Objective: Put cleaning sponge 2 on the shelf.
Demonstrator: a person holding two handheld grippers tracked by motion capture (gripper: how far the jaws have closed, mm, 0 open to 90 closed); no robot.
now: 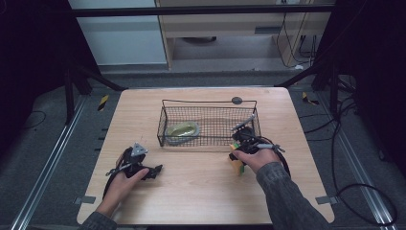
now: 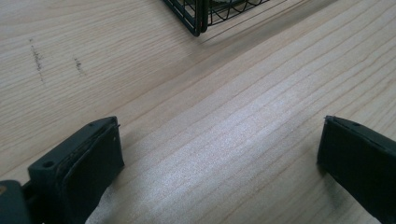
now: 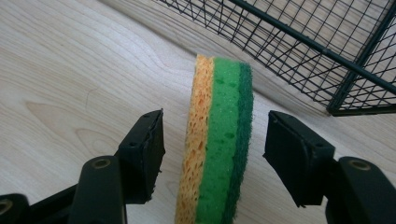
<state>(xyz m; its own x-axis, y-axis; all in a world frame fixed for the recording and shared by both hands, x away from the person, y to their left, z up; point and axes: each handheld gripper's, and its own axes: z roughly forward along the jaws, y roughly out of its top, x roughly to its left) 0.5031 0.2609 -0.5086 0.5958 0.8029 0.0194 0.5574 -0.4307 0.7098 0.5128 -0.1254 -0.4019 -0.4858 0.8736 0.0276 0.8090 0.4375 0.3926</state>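
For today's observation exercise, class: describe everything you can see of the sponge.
The sponge has three layers: porous orange-yellow foam, bright green foam, and a thin dark green scouring face. It stands on edge on the wooden table, just in front of the wire basket. It sits between the right gripper's black fingers, with a gap on each side, so nothing squeezes it yet. In the high view it shows by the right hand.

Both forearms wear grey denim-like sleeves [image 1: 282, 191]. Nearer the wire basket [image 1: 209, 125], each hand carries a black gripper with blocky black jaws; the left gripper [image 1: 155, 171] bears a grey three-cornered plate.
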